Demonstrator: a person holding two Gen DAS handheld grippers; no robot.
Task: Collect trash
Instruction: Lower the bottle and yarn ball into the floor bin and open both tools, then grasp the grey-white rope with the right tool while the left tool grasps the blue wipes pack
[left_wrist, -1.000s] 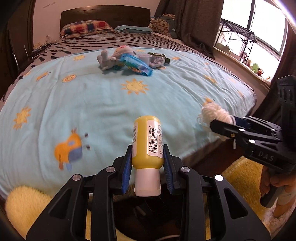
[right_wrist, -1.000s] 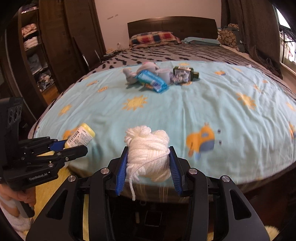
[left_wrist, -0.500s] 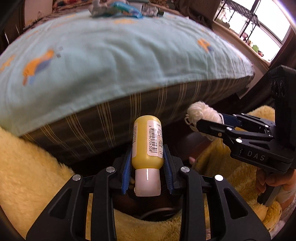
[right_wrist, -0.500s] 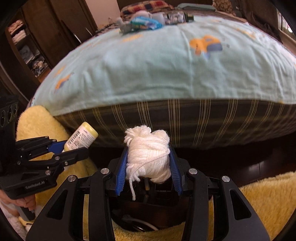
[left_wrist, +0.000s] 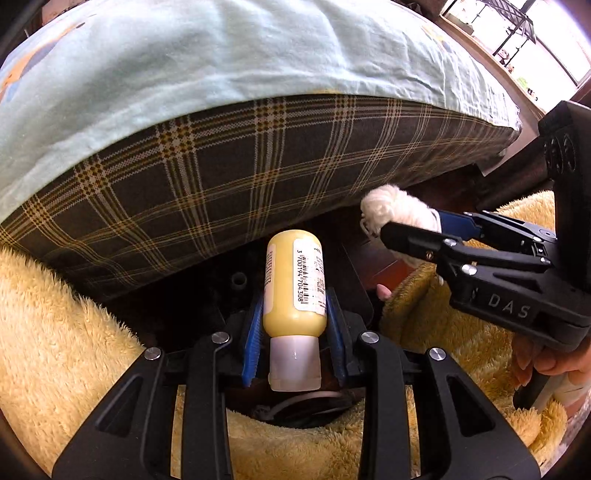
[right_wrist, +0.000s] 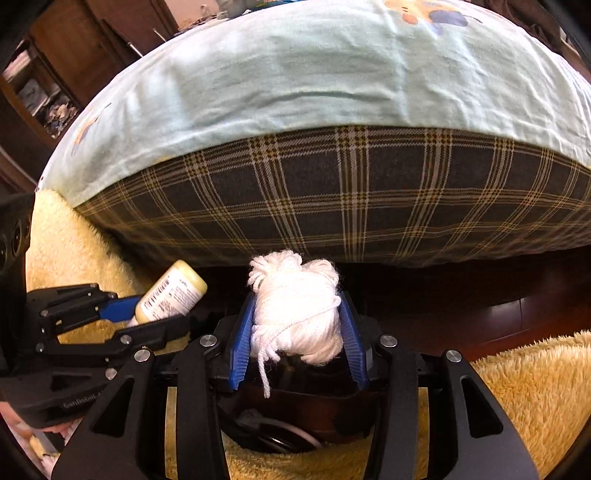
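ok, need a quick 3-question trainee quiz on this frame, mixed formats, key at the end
1. True or false: the left gripper is shut on the yellow bottle with its white cap pointing back toward the camera.
2. Multiple choice: what does the right gripper hold? A) a blue wrapper B) a ball of white yarn C) a grey plush toy
3. Fill in: below both grippers, set in the yellow fluffy rug, sits a dark round ____ with a white cable inside.

Key:
1. True.
2. B, the ball of white yarn, one loose strand hanging down.
3. bin; only part of it shows between the gripper frames.
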